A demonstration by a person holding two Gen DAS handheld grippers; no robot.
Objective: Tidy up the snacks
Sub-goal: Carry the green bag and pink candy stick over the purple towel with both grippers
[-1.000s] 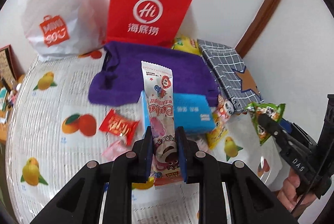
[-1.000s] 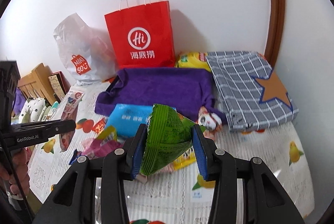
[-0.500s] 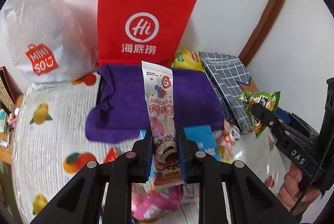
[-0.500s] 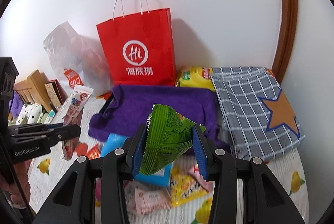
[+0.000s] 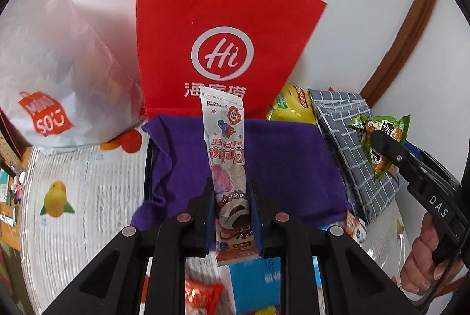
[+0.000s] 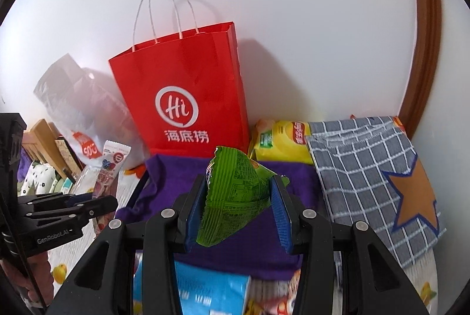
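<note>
Two snacks aloft over purple cloth (image 5: 282, 156): long pink-white wrapper (image 5: 227, 168) pinched upright in left gripper (image 5: 230, 215); green packet (image 6: 235, 194) clamped in right gripper (image 6: 238, 215), red Hi bag (image 6: 188, 97) behind.

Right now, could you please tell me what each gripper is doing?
Left gripper: closed on the long white and pink snack packet.
Right gripper: closed on the green snack bag.

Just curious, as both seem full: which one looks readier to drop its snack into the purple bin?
Probably the left. The left gripper holds its wafer bar centred over the purple bin; the right gripper, gripping the green packet, sits toward the bin's right end.
</note>
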